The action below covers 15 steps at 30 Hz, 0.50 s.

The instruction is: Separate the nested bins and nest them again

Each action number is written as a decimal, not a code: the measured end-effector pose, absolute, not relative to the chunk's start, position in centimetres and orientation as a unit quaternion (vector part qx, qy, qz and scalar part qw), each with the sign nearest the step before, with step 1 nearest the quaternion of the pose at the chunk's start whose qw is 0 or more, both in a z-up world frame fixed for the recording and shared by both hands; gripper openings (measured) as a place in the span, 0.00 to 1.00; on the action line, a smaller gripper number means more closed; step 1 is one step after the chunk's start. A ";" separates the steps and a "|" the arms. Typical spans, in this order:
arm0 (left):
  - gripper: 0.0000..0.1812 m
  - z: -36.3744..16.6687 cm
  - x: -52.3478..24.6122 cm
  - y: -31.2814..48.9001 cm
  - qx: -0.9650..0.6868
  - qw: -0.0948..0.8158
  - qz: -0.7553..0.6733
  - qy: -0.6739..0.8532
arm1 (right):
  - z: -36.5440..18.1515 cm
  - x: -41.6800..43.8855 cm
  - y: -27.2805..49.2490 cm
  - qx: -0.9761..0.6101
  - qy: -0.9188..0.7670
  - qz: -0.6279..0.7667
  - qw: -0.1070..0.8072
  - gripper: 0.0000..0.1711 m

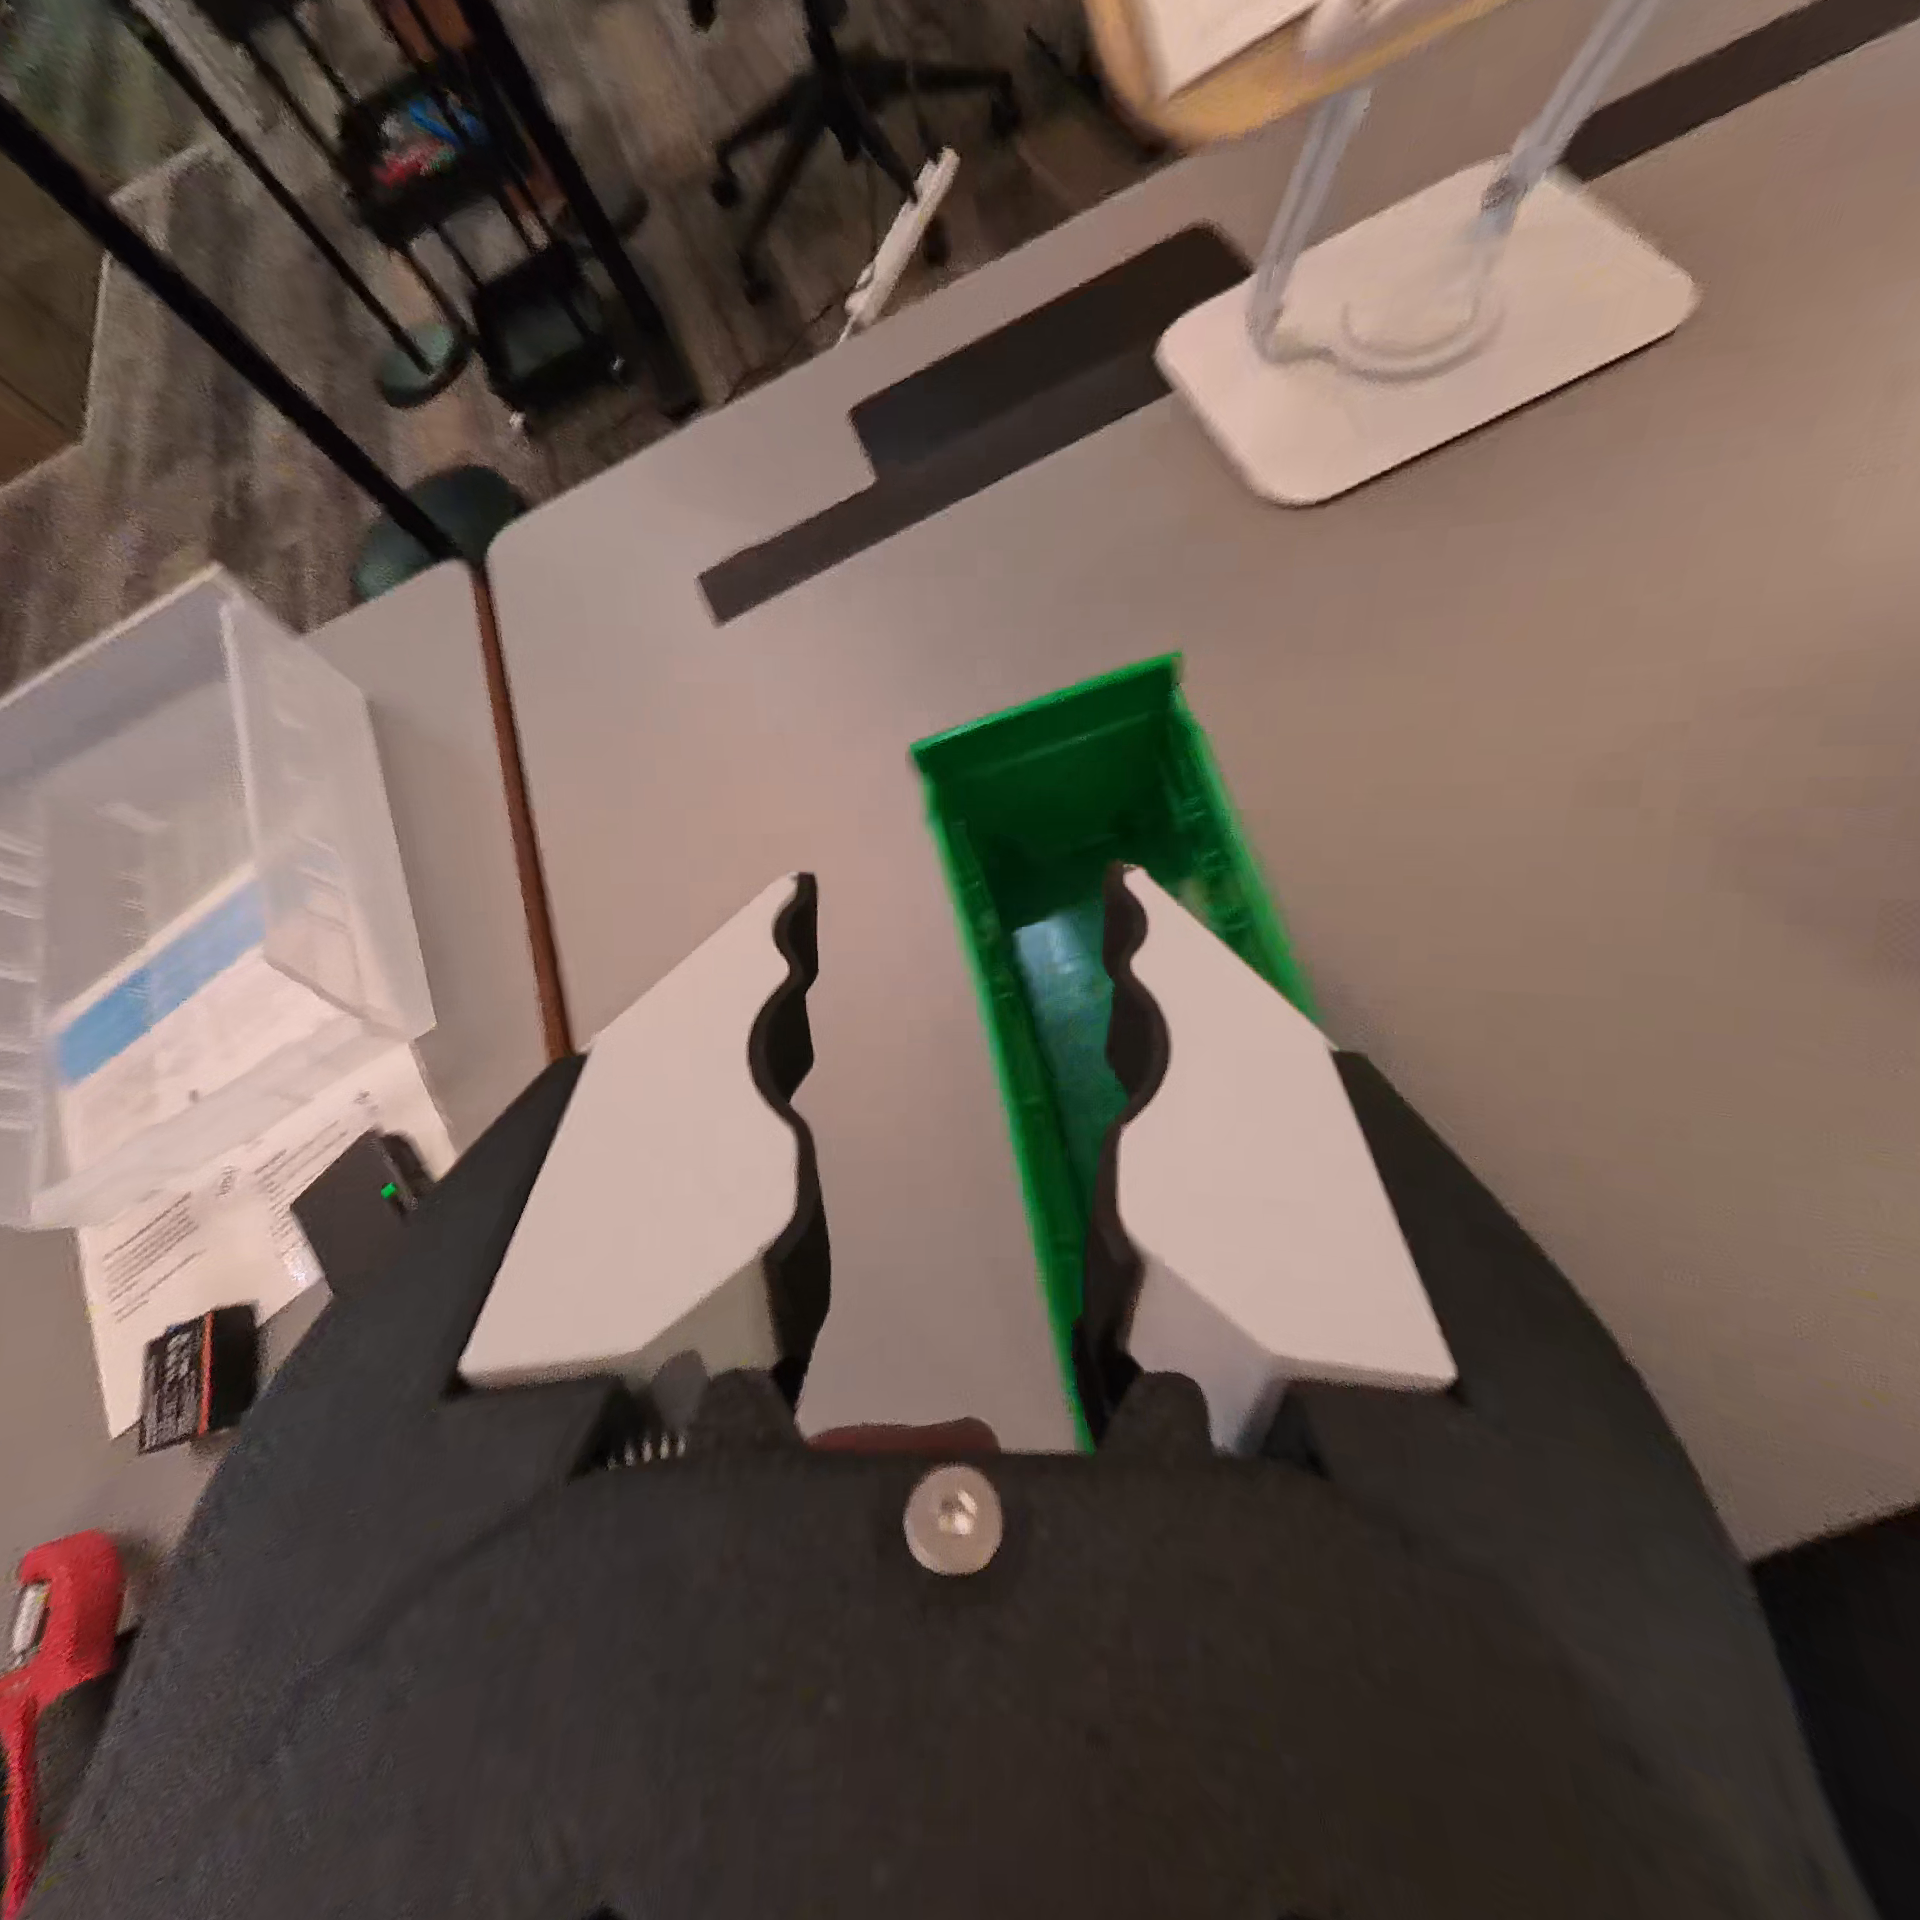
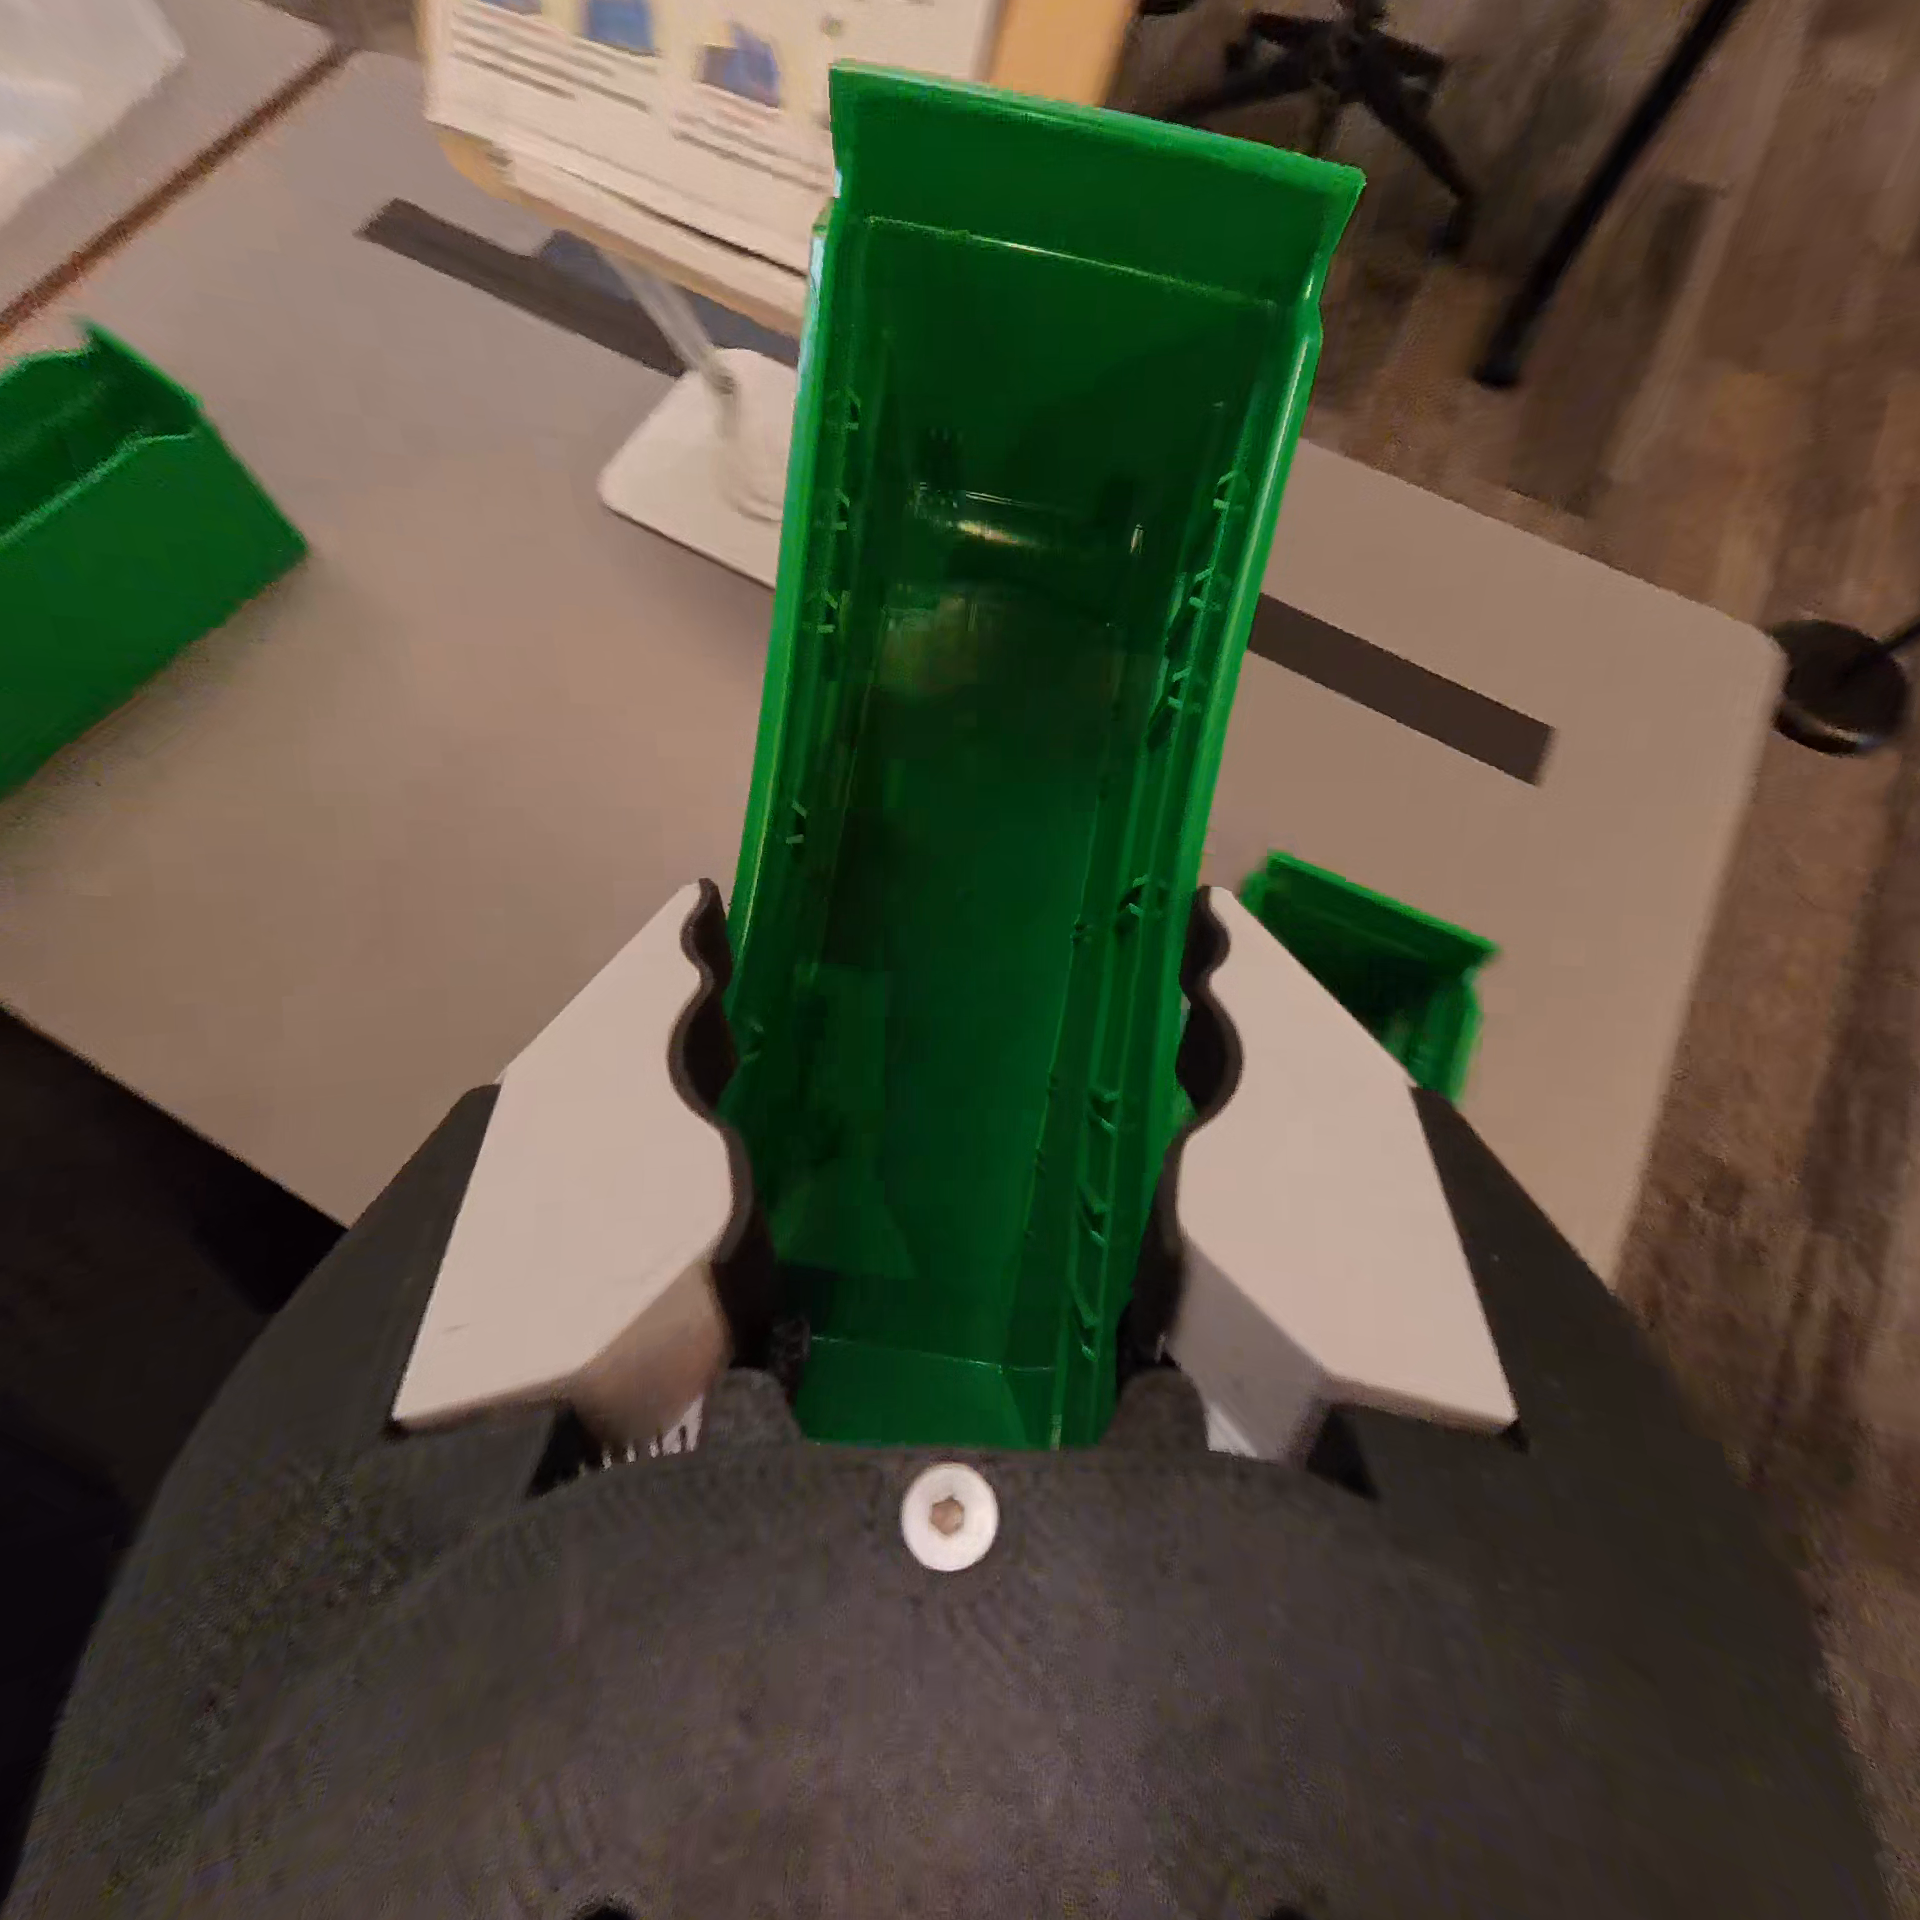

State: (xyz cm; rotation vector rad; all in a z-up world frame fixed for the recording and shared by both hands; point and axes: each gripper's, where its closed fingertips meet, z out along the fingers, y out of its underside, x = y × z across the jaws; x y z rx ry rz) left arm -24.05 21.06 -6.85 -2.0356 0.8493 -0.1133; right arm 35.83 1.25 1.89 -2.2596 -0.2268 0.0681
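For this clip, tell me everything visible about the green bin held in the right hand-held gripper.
The green bin is a long, narrow, open-topped trough of glossy moulded plastic, empty, with small ribs along both inner side walls and a raised lip at its far end. It points lengthwise away from the camera, lifted above the grey table. The right hand-held gripper clamps it, one finger against each long side wall near its close end. Two other green bins sit apart on the table.
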 end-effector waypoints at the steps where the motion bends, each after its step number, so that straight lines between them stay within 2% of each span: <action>1: 0.32 -5.8 -22.1 19.9 -0.814 0.458 -0.060 0.352 | 1.4 33.8 1.8 -0.902 -0.107 0.039 0.417 0.51; 4: 0.31 -3.7 -15.1 16.0 -0.782 0.476 -0.133 0.380 | -1.9 27.5 3.7 -0.903 -0.155 0.075 0.395 0.51; 6: 0.30 -4.3 -10.0 12.9 -0.765 0.453 -0.197 0.412 | -5.1 23.5 4.8 -0.904 -0.181 0.099 0.374 0.50; 10: 0.30 -9.7 -2.7 8.1 -0.762 0.365 -0.265 0.465 | -11.4 16.7 6.5 -0.908 -0.206 0.142 0.335 0.51; 12: 0.26 -12.4 -0.5 7.2 -0.763 0.340 -0.276 0.475 | -14.3 14.4 7.0 -0.913 -0.212 0.146 0.315 0.51; 15: 0.30 -15.4 1.6 6.9 -0.776 0.307 -0.306 0.457 | -17.4 11.8 7.3 -0.919 -0.218 0.142 0.296 0.53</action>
